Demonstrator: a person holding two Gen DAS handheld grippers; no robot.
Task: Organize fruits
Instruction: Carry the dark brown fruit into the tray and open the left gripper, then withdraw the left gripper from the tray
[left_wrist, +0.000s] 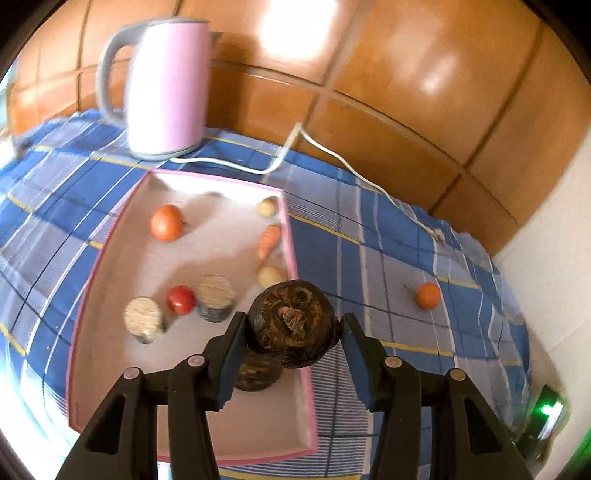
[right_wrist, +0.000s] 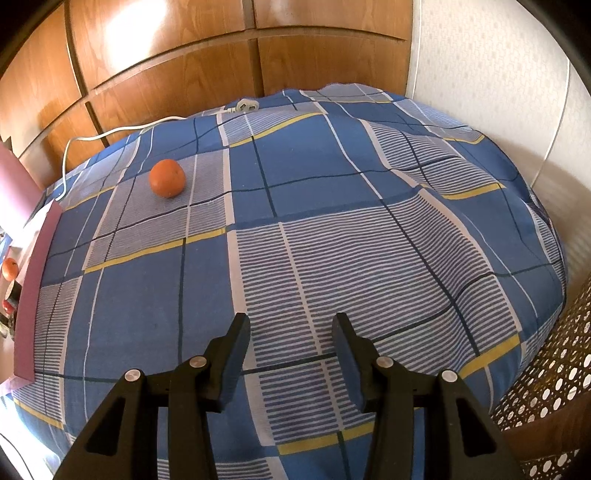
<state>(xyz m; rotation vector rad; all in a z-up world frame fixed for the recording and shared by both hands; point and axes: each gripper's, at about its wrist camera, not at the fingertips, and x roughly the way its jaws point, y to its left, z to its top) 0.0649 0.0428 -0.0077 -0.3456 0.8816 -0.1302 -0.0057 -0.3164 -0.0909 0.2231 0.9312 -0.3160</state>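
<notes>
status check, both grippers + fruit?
Left gripper around dark brown fruit over pink tray edge, grip unclear. Right gripper open, empty. Orange loose on cloth. Nothing blocking.

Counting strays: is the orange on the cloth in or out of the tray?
Out: the orange sits on the plaid cloth, beyond the pink tray.

Glossy wood-panel wall (right_wrist: 166, 74) behind – white wallpapered wall (right_wrist: 480, 74) right; blue plaid cloth (right_wrist: 314, 203) covering table.
</notes>
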